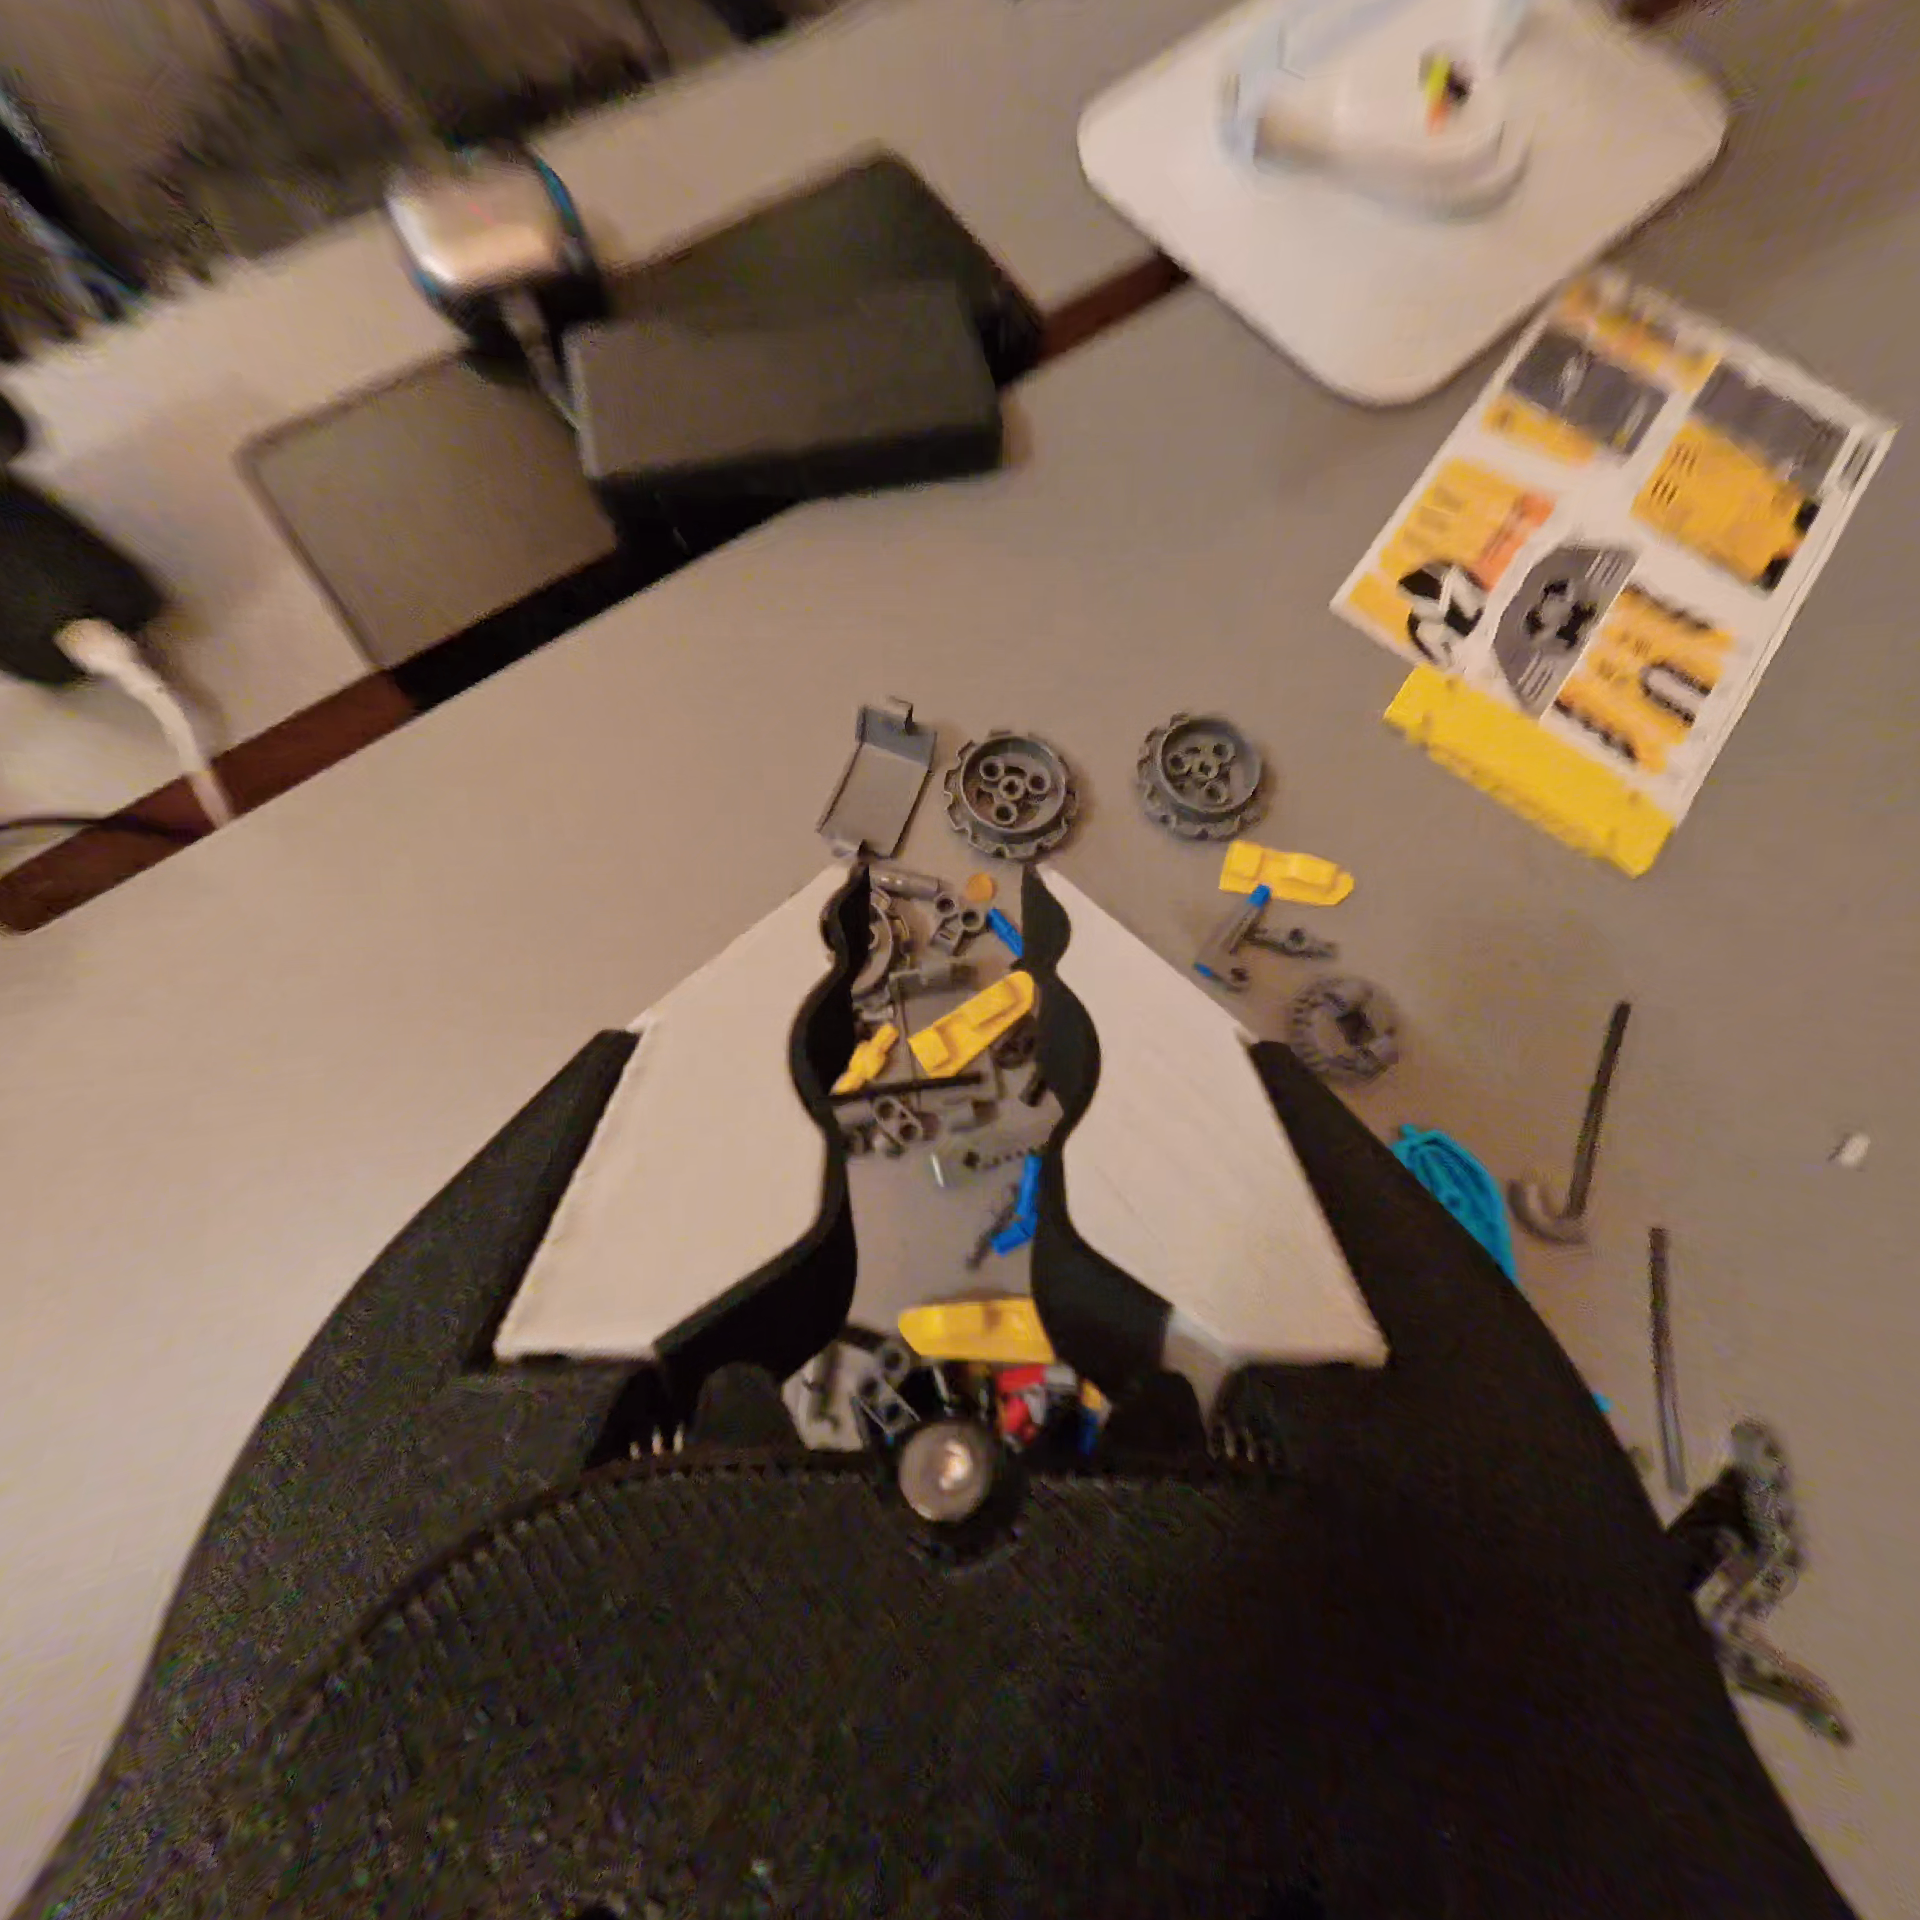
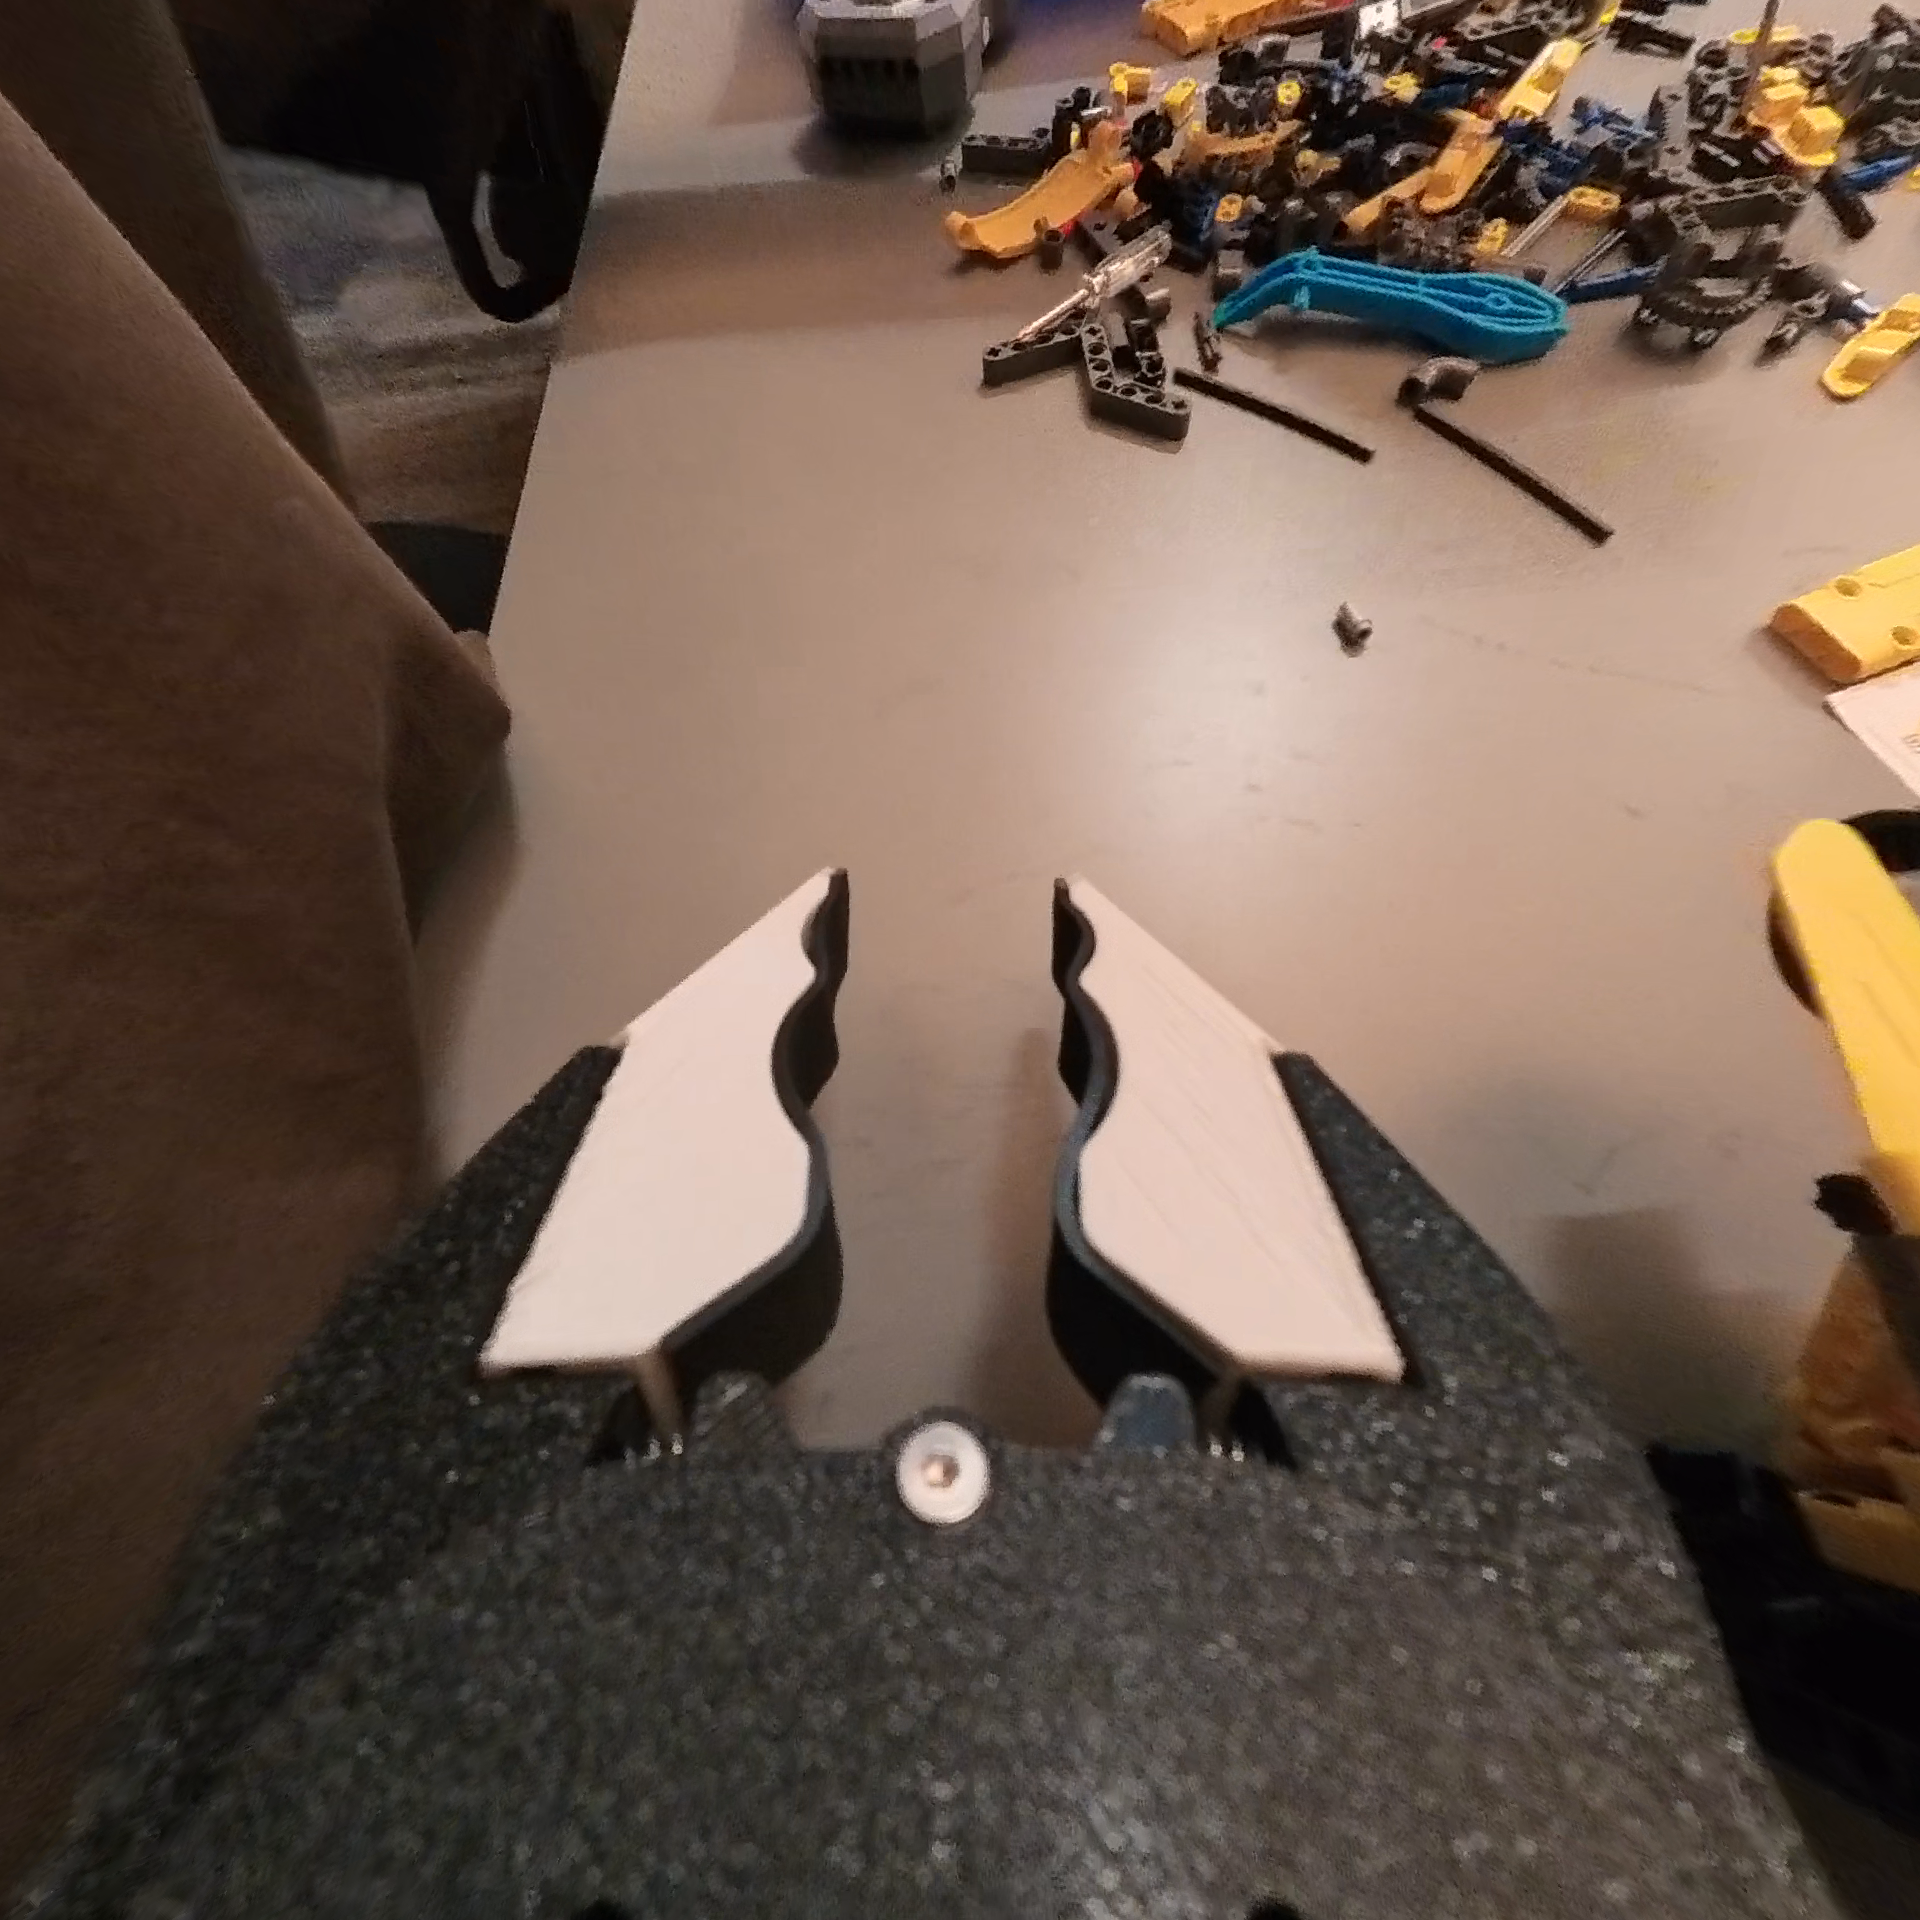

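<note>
A grey tabletop point(image 2: 935, 675) carries scattered toy building pieces point(image 1: 935, 1039). The left hand-held gripper point(image 1: 945, 883) hangs parted over them (gripping nothing); the right hand-held gripper point(image 2: 951, 883), gaping and empty, faces bare surface, a bigger heap point(image 2: 1455, 177) ahead-right.

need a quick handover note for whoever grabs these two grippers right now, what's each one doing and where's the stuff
Left gripper: open, holding nothing, hovering over a small pile of grey, yellow and blue plastic building pieces on the grey table. Two grey toothed wheels lie just beyond its fingers; a yellow-and-grey printed sheet lies farther right.

Right gripper: open, empty, over a bare patch of table. Nearest thing is a tiny dark peg; a large heap of yellow, black and blue pieces with a long turquoise plastic part lies ahead to the right.

Nothing is gripped; the pieces in view lie loose.
</note>
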`<state>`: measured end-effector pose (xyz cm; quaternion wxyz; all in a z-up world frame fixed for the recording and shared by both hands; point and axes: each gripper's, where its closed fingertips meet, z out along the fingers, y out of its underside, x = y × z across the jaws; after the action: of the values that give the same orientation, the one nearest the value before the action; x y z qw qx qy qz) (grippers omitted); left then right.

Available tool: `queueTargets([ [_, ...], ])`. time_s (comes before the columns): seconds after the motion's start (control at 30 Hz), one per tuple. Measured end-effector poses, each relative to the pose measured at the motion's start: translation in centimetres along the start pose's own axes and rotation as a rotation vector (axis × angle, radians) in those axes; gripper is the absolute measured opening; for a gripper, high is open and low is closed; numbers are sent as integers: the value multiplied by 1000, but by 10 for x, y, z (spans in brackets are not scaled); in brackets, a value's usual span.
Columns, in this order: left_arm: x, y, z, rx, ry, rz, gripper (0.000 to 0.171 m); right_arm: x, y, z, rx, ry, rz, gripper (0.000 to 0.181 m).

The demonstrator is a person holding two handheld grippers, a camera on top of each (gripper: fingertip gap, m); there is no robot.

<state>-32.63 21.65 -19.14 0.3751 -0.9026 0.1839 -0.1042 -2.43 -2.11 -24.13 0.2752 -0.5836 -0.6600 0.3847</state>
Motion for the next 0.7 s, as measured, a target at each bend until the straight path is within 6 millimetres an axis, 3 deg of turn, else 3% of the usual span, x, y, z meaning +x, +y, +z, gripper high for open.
queueTargets([
  [0.1,-8,4,34,-138,71,46,30,0,1,1,-6,14,-20,38],
  [0.23,-20,14,56,-282,47,118,24,0,0,-1,6,5,-7,38],
  [0.5,-17,37,60,-392,57,147,23,-2,-3,-5,36,-36,33,39],
  [0.7,-20,37,64,-365,73,115,22,-2,-3,-5,33,-34,27,39],
])
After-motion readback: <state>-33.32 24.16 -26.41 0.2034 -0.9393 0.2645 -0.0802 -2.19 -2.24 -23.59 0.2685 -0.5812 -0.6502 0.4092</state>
